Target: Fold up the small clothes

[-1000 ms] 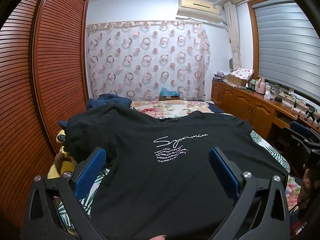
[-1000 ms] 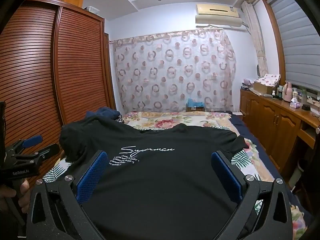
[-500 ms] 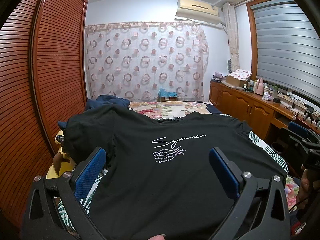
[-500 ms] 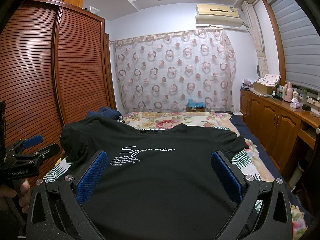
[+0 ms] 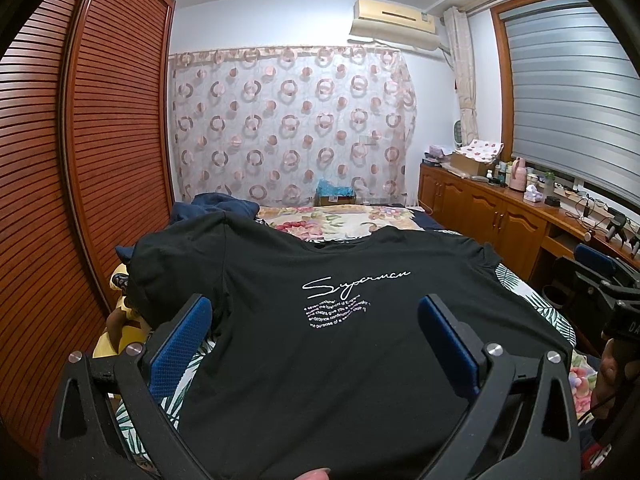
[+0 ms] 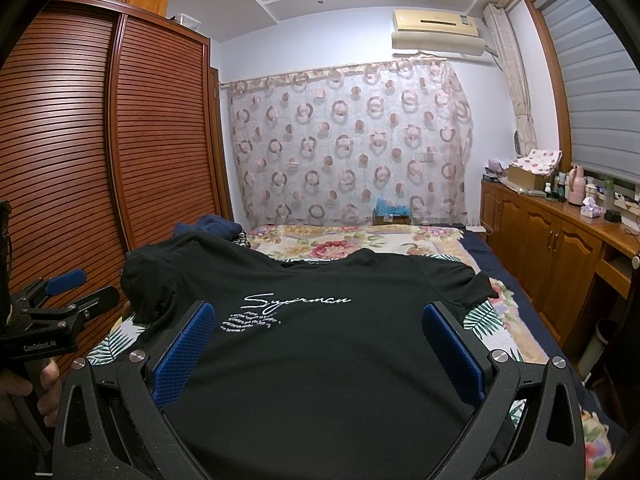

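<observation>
A black T-shirt (image 5: 320, 352) with a white script print (image 5: 356, 280) lies spread flat, front up, on the floral bed, its collar at the far end; the right wrist view shows the same T-shirt (image 6: 320, 360). My left gripper (image 5: 314, 320) hovers open over its near half, blue pads (image 5: 180, 344) wide apart and nothing between them. My right gripper (image 6: 318, 320) is open above the shirt in the same way. The left gripper (image 6: 60, 304) also shows at the left edge of the right wrist view, held by a hand. The shirt's left sleeve (image 5: 172, 264) lies bunched.
A dark blue garment (image 5: 212, 208) lies heaped at the bed's far left. A louvred wooden wardrobe (image 5: 100, 160) runs along the left, and a low wooden cabinet (image 5: 500, 216) with clutter along the right. The flowered bedsheet (image 6: 340, 240) shows beyond the collar.
</observation>
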